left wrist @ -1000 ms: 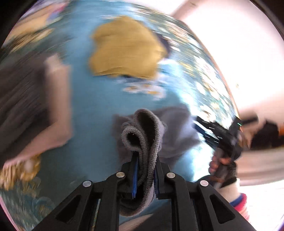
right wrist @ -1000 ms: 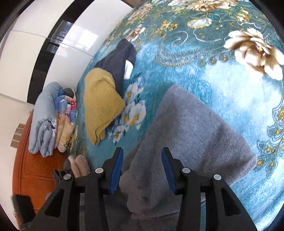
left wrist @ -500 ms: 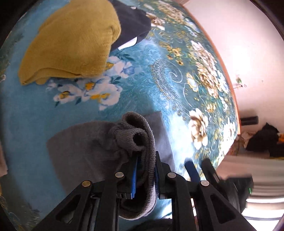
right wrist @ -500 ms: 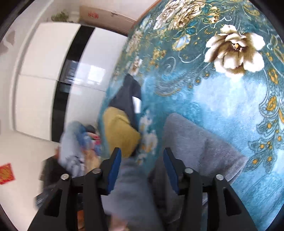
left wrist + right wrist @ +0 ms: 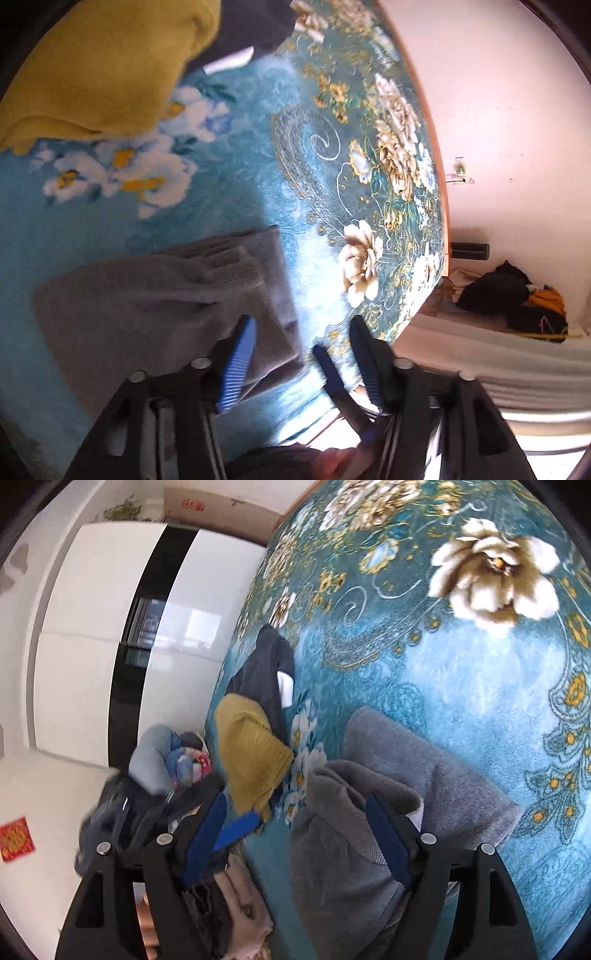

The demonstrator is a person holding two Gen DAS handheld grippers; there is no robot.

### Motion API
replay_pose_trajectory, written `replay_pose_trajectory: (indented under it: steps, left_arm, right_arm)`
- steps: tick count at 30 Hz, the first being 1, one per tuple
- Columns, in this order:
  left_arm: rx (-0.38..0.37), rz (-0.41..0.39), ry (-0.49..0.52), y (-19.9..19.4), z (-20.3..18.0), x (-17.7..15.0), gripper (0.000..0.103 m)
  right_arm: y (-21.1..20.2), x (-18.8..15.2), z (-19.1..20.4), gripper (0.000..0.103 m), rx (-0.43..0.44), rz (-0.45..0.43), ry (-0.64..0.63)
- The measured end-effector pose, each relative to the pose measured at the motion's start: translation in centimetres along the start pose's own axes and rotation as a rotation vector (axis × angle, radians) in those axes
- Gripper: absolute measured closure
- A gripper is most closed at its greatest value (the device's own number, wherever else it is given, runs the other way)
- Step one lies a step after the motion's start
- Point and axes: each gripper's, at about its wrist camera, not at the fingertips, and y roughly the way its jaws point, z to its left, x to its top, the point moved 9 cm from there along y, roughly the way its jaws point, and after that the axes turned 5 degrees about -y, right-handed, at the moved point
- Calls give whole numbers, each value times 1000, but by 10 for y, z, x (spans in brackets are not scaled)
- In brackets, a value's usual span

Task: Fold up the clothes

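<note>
Bedding in teal (image 5: 229, 192), patterned with white and gold flowers, filled both views, and it looked like a bed covered by a blanket rather than a tabletop. On it lay the grey garment (image 5: 147, 295), the task's piece in hand, spread near the edge of the bed closest to the person. A yellow knit (image 5: 103, 66) and a dark navy garment (image 5: 266, 672) lay beyond it, already folded by the look of them and well apart from the grey one.

The main change was at the left hand-held gripper (image 5: 303, 358). Half a second before, its jaws had been clamped on a bunched fold of the grey knit; now they stood wide apart with nothing between them, and the ribbed hem had come to rest flat on top of the garment's body. That fold therefore appeared to have been laid down and released.

The right hand-held gripper (image 5: 295, 834) was also spread wide and held nothing, as it had been in the earlier views, with a raised hump of grey cloth lying between and under its fingers (image 5: 388, 834).

Judging by that loose hump, the garment probably needed one more fold or some smoothing before it could join the finished pieces.
</note>
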Motion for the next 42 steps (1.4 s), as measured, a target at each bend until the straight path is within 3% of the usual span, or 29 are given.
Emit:
replay_pose_trajectory:
  steps: [3, 6, 8, 11, 15, 19, 25, 30, 33, 37, 42]
  left_arm:
    - [69, -49, 18, -17, 38, -16, 41]
    - [122, -51, -51, -22, 94, -36, 41]
    - [114, -39, -142, -23, 129, -49, 41]
    - [98, -18, -283, -24, 183, -69, 41]
    - [97, -12, -338, -27, 209, -74, 41]
    - [66, -13, -312, -28, 200, -67, 41]
    - [45, 18, -265, -17, 177, -63, 41]
    - [52, 41, -278, -8, 179, -70, 41]
    - [56, 37, -289, -8, 180, -70, 41]
    - [58, 35, -285, -8, 178, -70, 41]
    - [47, 23, -249, -13, 170, -73, 41]
  right_arm:
    - [-3, 5, -13, 24, -20, -14, 62]
    - [2, -1, -26, 24, -44, 28, 123]
    - [5, -4, -33, 24, -82, 58, 141]
    - [11, -13, -37, 24, -186, 115, 73]
    - [26, -28, -43, 24, -282, 218, -32]
    - [39, -37, -48, 25, -299, 286, -93]
    - [43, -35, -39, 31, -270, 275, -158]
    - [45, -38, -44, 57, -282, 293, -146]
    - [38, -34, -34, 73, -213, 258, -134]
    - [33, -30, -19, 82, -142, 222, -144]
    - [-11, 1, -2, 85, 5, -15, -93]
